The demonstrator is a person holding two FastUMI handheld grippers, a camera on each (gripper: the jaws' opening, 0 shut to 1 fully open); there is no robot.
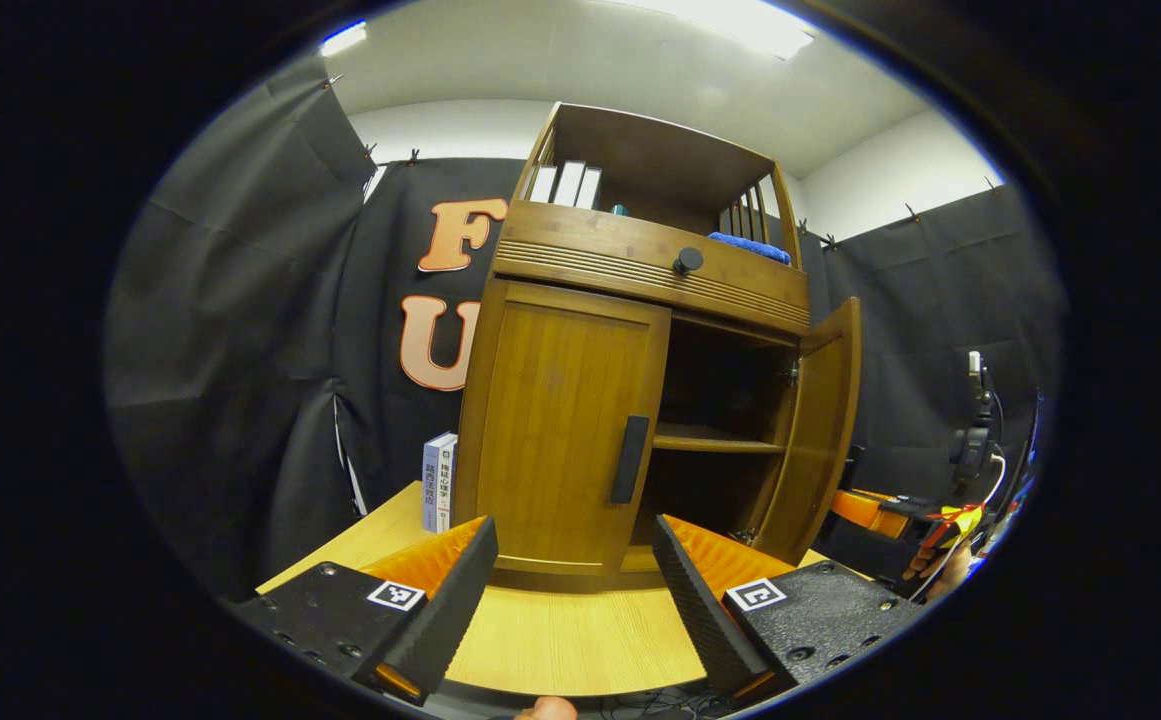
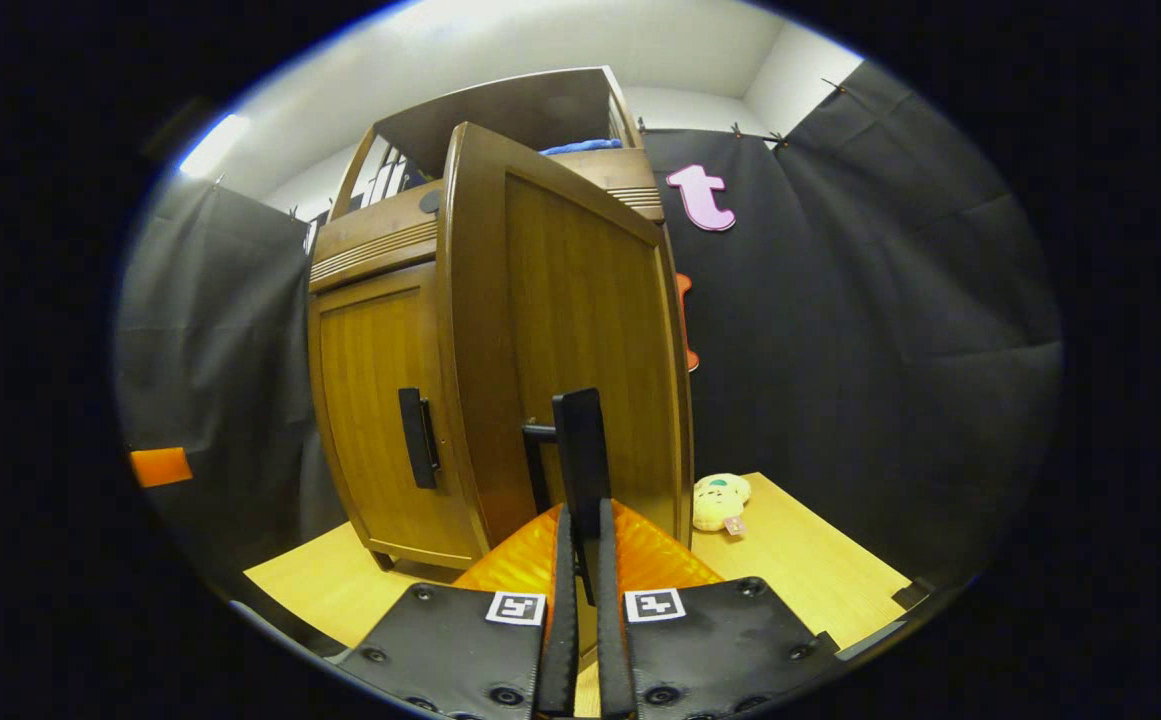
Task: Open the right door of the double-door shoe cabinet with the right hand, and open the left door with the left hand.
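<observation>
Pressed together on the black upright bar handle, the right tool holds the brown wooden right door swung open. Left tool is spread before the shut left door; its stiff dark handle seems the grip place. Inside, a bare shelf; books and blue cloth on top of the cabinet, which stands on the pale desk

The shoe cabinet is standing on the tabletop, toward its back edge. A book is standing upright just beside the cabinet's left side. Behind the open right door, a plush toy is lying on the tabletop near its right edge. Books and a folded cloth are sitting in the cabinet's top shelf.
</observation>
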